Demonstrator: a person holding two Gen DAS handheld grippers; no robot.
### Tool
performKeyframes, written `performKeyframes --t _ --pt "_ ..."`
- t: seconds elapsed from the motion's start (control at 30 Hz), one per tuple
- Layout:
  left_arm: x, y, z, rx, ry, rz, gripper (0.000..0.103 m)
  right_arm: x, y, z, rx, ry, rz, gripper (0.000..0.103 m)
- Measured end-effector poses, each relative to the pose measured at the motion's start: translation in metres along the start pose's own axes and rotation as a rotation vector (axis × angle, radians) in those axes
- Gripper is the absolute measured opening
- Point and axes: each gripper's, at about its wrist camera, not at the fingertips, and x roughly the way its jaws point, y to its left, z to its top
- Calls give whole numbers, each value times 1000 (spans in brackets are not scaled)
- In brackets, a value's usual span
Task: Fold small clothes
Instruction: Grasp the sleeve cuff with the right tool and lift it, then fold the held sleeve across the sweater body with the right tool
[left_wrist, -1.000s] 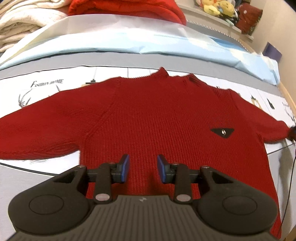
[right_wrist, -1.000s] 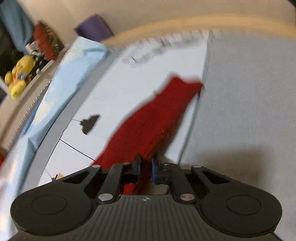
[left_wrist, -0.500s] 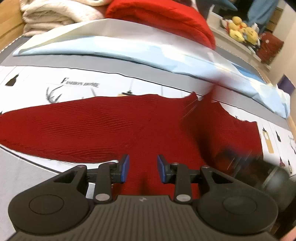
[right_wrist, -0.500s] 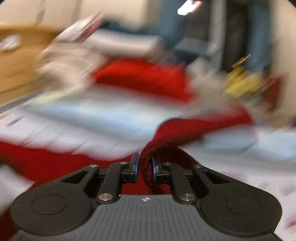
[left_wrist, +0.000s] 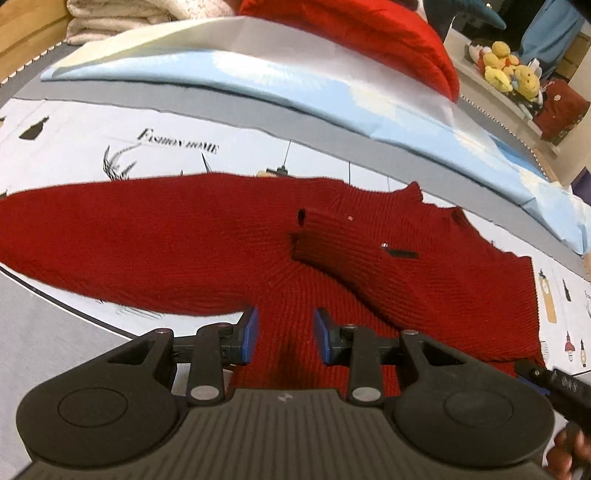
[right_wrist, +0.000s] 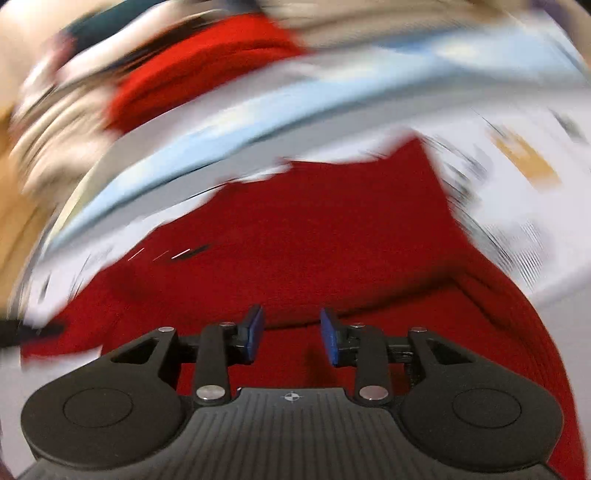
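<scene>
A small red knit sweater (left_wrist: 207, 243) lies flat on the printed bed sheet (left_wrist: 110, 147). Its right sleeve (left_wrist: 354, 254) lies folded across the chest, cuff near the middle. The left sleeve (left_wrist: 74, 236) stretches out to the left. My left gripper (left_wrist: 284, 334) is open and empty, low over the sweater's lower body. My right gripper (right_wrist: 291, 332) is open and empty above the sweater (right_wrist: 314, 229); that view is blurred by motion. Part of the right gripper (left_wrist: 554, 384) shows at the lower right of the left wrist view.
A light blue sheet (left_wrist: 258, 77) and a red quilt (left_wrist: 369, 33) lie beyond the sweater. Folded cream blankets (left_wrist: 129, 14) sit at the far left. Yellow plush toys (left_wrist: 509, 74) stand on a ledge at the far right.
My right gripper carried the right sleeve across the chest, let go of it and opened. The sleeve now lies folded over the sweater. My left gripper stayed open and shifted slightly.
</scene>
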Motion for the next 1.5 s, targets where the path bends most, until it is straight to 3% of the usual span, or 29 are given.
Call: performKeyframes --t 0.07,0.17,0.2,0.23,0.33,0.4,0.5,0.6,0.73,0.87,0.97,1.03,1.07,1.1,1.2,1.23,1.27,1.3,1.33,1.37,1.4,1.5 --pt "7 -1 0 -7 6 6 36 16 -36 4 165 32 -62 38" --pt "14 -5 0 -17 8 12 36 36 -72 18 323 12 -35 37" --pt "16 -7 1 -20 7 9 36 37 -80 22 359 0 -18 32" --pt "18 -9 1 -21 6 8 36 38 -91 27 401 -13 31 15" --pt "24 -13 2 -28 3 2 36 35 -118 33 572 -108 89 13" --pt "28 -15 2 -33 4 -9 36 29 -129 33 633 -158 44 13" --pt "33 -20 1 -33 4 -29 36 35 -126 28 698 -76 -40 20" --pt "38 -23 -1 -40 3 -47 36 34 -100 28 630 -2 -81 29" --pt "43 -23 -2 -62 -4 -59 36 41 -62 25 486 17 -37 43" --pt "45 -26 -3 -75 -10 -85 36 71 -56 9 557 138 77 43" --pt "46 -27 -4 -73 -11 -94 36 70 -44 9 557 116 99 43" --pt "48 -28 -5 -67 -13 -106 36 72 -38 11 545 103 133 35" --pt "50 -28 -5 -65 -15 -109 36 72 -37 10 556 109 165 22" --pt "51 -27 -5 -67 -16 -111 36 73 -35 10 569 114 211 15" --pt "54 -22 -4 -95 -11 -120 36 66 -31 12 620 61 437 12" --pt "55 -20 -4 -102 -8 -121 36 66 -26 17 582 79 466 11" --pt "56 -19 -3 -106 -5 -123 36 67 -17 21 496 133 374 13" --pt "57 -18 -3 -107 -3 -126 36 71 -7 22 377 210 169 17" --pt "58 -17 -2 -109 0 -128 36 74 -5 18 325 245 20 8" --pt "59 -16 -1 -113 2 -132 36 75 -8 13 333 247 -17 6" --pt "60 -15 -1 -119 4 -140 36 73 -11 11 376 235 4 7" --pt "63 -15 -1 -127 5 -148 36 64 2 22 328 223 88 21"
